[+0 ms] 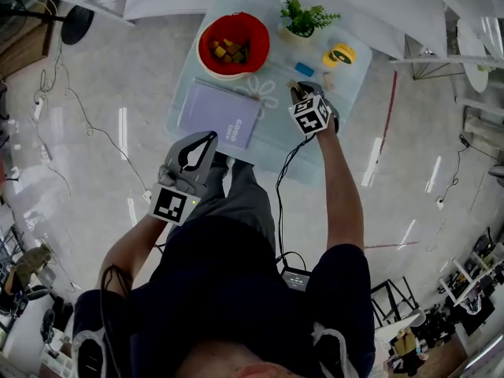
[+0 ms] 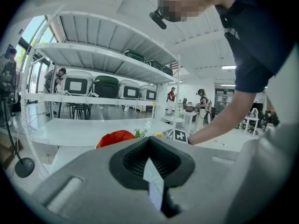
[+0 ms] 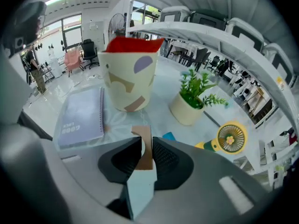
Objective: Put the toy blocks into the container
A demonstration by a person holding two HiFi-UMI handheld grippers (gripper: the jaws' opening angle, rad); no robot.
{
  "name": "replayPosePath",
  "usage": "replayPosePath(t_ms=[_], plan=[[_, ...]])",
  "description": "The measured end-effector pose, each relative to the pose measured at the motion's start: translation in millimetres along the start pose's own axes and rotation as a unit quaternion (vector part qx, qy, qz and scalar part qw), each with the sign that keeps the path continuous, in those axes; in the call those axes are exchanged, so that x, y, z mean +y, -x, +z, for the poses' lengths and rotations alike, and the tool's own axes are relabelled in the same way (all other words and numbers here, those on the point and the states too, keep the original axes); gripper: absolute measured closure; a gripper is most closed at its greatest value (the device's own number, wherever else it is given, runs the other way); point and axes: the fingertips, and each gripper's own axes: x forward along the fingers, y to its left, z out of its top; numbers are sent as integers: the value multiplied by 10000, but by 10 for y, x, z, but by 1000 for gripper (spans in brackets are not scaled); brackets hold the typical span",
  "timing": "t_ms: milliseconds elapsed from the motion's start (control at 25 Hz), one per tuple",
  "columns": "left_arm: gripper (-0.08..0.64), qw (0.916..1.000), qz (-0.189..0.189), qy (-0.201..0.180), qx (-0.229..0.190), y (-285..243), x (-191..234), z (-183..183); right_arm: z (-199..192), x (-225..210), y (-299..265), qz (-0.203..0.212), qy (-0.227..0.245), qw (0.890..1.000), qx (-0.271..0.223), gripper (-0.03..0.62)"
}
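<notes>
The brown wooden toy block (image 3: 145,139) sits clamped between the pads of my right tongs (image 3: 146,148), up off the pale bench (image 1: 272,136) and right of the red-lined cream container (image 1: 234,44). Only my right gripper view shows that grip and the container's patterned outer wall. Only the head view shows the wooden blocks (image 1: 228,51) already inside the container. A small blue block (image 1: 304,70) lies right of the container, and a purple spiral notebook (image 1: 219,113) lies below it. My left tongs (image 1: 211,137) are closed on nothing, below the container at the bench edge.
</notes>
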Motion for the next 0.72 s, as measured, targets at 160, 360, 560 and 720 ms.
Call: replayPosePath(t_ms=[160, 360, 560, 720], plan=[[557, 10000, -34, -46, -34, 1, -18, 19, 248, -66, 363, -171, -90, 9993, -323, 512], [557, 9999, -75, -116, -59, 15, -72, 29, 553, -33, 789, -218, -22, 9978, -632, 512], [557, 9998, -89, -166, -116, 39, -50, 38, 979, 23, 1131, -282, 138, 9950, -951, 512], [557, 9998, -63, -129, -143, 80, -41, 41, 1332, 77, 1345, -278, 262, 9924, -1167, 513]])
